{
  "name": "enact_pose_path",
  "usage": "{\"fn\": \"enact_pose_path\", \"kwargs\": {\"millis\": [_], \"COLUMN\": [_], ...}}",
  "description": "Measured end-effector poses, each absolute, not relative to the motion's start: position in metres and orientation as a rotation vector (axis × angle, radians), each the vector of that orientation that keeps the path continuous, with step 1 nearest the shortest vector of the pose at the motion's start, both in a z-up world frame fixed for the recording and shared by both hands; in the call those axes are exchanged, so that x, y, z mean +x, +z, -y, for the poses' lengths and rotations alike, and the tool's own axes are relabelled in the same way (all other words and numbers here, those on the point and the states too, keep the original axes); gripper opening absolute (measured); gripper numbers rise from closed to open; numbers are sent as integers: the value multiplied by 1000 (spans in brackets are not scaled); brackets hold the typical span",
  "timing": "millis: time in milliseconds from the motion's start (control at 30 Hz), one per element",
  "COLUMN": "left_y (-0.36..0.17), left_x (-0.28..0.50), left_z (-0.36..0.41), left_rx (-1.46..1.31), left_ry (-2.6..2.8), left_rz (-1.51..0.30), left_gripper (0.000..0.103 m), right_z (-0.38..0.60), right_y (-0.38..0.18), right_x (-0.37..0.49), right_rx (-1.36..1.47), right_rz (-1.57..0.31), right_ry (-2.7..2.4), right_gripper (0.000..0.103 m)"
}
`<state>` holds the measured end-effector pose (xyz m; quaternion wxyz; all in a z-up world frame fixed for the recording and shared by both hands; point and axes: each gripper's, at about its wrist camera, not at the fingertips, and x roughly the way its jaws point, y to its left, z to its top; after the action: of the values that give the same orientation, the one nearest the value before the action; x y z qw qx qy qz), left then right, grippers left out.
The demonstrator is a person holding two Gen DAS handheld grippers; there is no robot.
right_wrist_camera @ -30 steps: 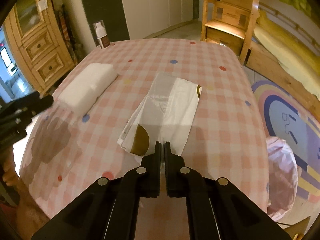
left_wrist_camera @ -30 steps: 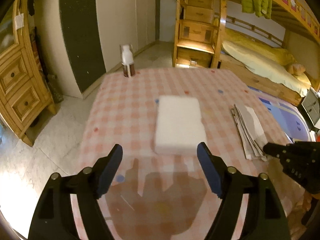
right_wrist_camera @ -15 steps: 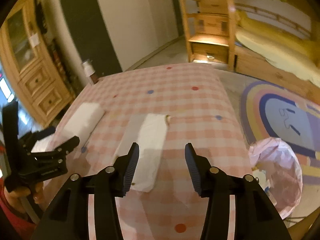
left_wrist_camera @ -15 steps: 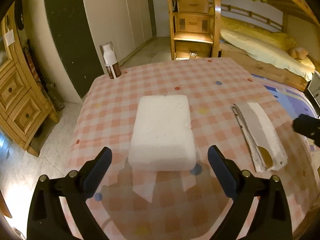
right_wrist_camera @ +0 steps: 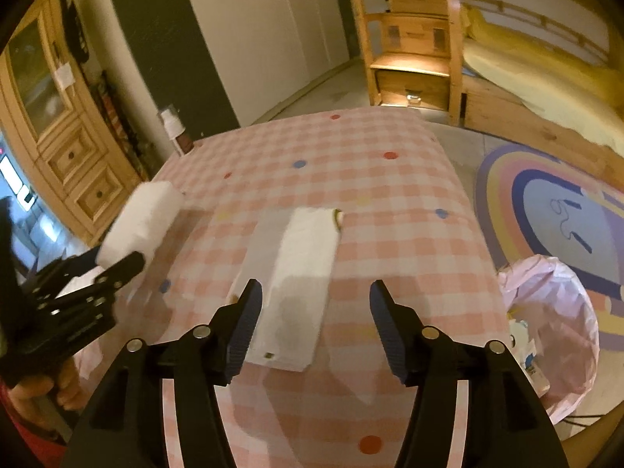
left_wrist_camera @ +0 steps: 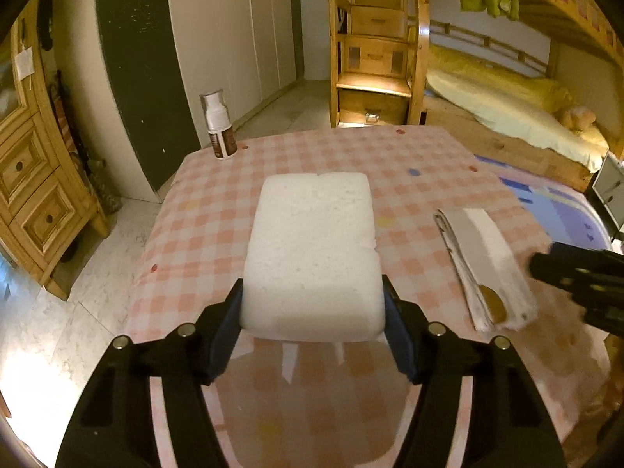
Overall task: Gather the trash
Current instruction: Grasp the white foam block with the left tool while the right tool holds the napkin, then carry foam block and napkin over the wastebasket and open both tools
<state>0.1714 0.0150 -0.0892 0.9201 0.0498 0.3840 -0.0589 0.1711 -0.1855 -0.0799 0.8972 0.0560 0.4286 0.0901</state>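
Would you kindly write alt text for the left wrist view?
The left gripper is closing on a white rectangular foam block lying on a pink checked tablecloth. A folded white paper bag lies to its right, and a white pump bottle stands at the far corner.

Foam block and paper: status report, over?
Left gripper closing on foam block. Right gripper opening above folded paper. Nothing in the way.

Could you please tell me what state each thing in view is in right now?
left gripper: jaws closing, pads against the foam block's sides.
foam block: near end between the left pads.
right gripper: jaws opening, nothing pressed.
folded paper: lying flat on the tablecloth, near end between the right jaws, untouched.
pump bottle: upright, capped, at the table's far corner.
pink trash bag: open, on the floor beside the table.
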Motion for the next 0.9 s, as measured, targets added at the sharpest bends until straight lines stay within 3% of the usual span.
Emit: {"fn": "enact_pose_path", "kwargs": {"millis": [200,333,600,900], "left_y": [-89,-90,-89,-90], "left_x": [167,168,167,165], "left_z": [-31,-45,-64,-65], "left_rx": [101,65,29,18], "left_ry": [-103,-93,-84,-101], "left_rz": [-797,-812,-821,-830], "left_gripper": [64,64,65,65], "right_z": [163,153,133,144], "right_y": [-91,-96,-104,-102], "right_x": [176,181,187,177], "right_rx": [61,46,-46,-63], "right_rz": [-935,-957,-978,-987], "right_ry": [162,129,87,70], "right_gripper": [77,79,79,65]}}
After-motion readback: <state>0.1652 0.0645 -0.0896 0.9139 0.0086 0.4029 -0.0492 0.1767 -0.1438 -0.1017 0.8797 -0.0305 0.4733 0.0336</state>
